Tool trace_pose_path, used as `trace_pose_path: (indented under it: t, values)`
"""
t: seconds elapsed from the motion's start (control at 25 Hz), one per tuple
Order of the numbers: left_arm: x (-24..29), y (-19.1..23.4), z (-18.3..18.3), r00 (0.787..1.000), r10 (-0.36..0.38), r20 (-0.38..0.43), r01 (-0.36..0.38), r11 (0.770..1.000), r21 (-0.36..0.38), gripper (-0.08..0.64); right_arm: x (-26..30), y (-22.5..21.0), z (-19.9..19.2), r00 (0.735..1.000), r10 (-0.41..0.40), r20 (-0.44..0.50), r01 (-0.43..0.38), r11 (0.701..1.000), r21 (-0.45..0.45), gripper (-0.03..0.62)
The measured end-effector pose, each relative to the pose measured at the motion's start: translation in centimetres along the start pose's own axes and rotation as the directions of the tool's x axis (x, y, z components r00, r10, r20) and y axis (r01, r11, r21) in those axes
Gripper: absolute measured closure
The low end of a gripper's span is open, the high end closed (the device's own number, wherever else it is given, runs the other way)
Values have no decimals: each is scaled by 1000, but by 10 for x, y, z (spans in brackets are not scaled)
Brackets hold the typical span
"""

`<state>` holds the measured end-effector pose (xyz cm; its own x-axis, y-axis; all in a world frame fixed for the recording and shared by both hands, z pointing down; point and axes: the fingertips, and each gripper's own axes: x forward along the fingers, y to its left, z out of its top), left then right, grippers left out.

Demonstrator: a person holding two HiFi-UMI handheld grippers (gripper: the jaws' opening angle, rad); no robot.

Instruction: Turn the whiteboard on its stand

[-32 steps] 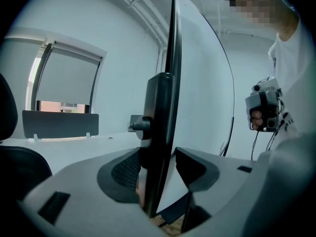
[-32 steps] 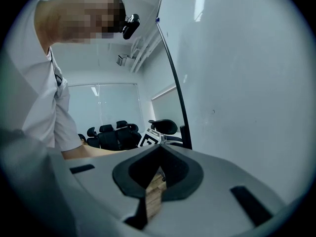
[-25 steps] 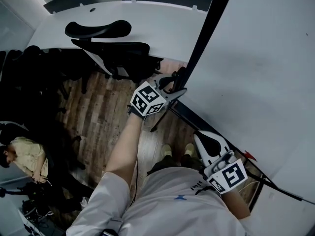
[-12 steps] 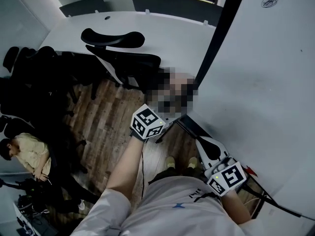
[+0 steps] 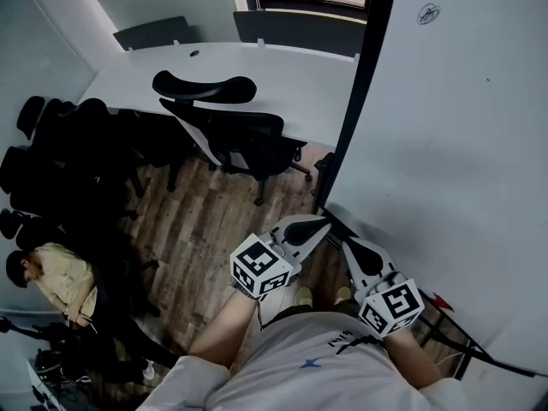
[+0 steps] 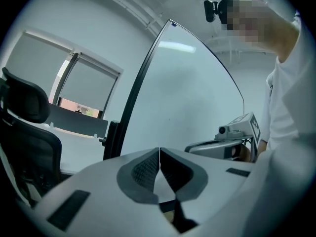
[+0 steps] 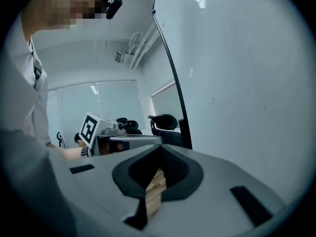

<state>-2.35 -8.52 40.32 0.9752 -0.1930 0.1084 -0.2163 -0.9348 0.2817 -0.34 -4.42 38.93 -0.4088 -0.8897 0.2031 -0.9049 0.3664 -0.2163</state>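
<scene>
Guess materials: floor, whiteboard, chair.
Floor: looks like wood or laminate, matte; plank seams and grain show.
Whiteboard: smooth white panel, maybe coated steel or melamine; faint sheen, black edge.
Chair: black, probably plastic and mesh; too dark to confirm.

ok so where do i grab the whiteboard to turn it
By its black side edge, low down, coming from the chair side. The whiteboard face is broad and flat with nothing to pinch; that thin edge stands free and is likely narrow enough to clamp across.
</scene>
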Motion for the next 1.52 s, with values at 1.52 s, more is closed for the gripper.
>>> trace_pose_path:
  t: [1.52]
  values:
    - [-24,-16,19,966,250,62,-247,968,-54,549,15,5,18,999,40,19,-40,999,7,580]
